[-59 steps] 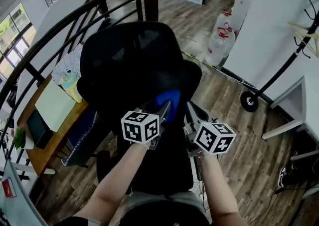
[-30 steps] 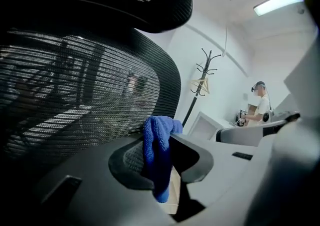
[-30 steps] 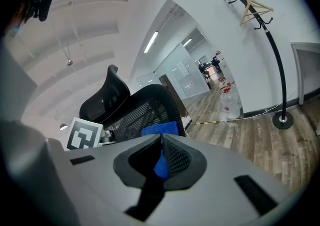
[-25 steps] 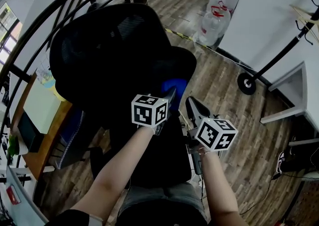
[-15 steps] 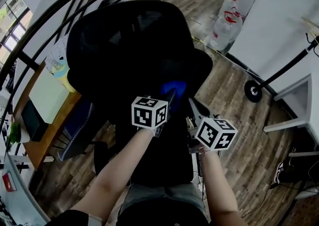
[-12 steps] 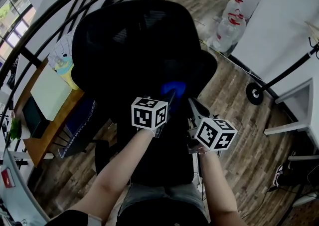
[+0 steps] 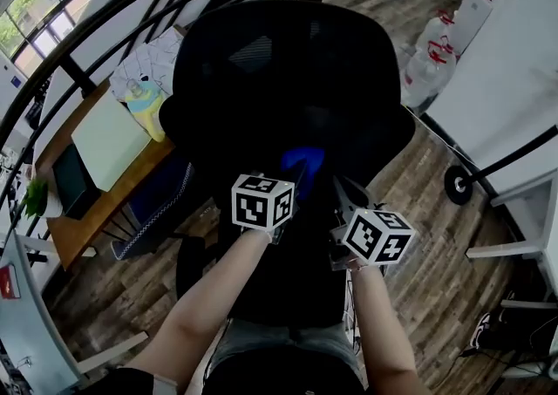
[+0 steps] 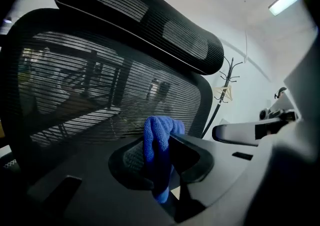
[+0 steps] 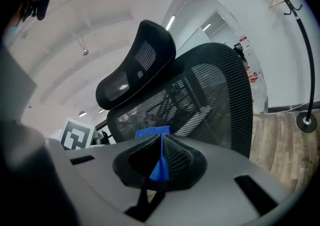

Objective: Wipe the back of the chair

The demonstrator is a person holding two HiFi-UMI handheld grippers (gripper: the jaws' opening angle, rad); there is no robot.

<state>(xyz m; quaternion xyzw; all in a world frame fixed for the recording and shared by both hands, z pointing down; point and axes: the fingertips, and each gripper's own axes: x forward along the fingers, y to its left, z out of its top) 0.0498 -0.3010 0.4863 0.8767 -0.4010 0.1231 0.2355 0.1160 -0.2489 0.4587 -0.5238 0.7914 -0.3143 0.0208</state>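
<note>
A black mesh office chair shows its back (image 7: 288, 71) and headrest (image 8: 150, 20) to me. My left gripper (image 7: 296, 177) is shut on a folded blue cloth (image 7: 302, 162), which sits low against the chair back (image 8: 100, 85). In the left gripper view the cloth (image 8: 157, 140) sticks up between the jaws of that gripper (image 8: 161, 142). My right gripper (image 7: 342, 194) hangs just right of it, jaws together and holding nothing. In the right gripper view (image 9: 161, 142) the cloth (image 9: 152, 132) shows behind the jaws, with the chair back (image 9: 210, 95) beyond.
A curved dark railing (image 7: 131, 1) runs behind the chair. A wooden desk (image 7: 105, 136) with small items stands at the left. Water bottles (image 7: 432, 53) and a coat rack's base (image 7: 458, 184) stand at the right, on wood flooring.
The head view has swung, so the chair now sits further right and closer. Both grippers keep almost the same pose, with the cloth still low on the chair back.
</note>
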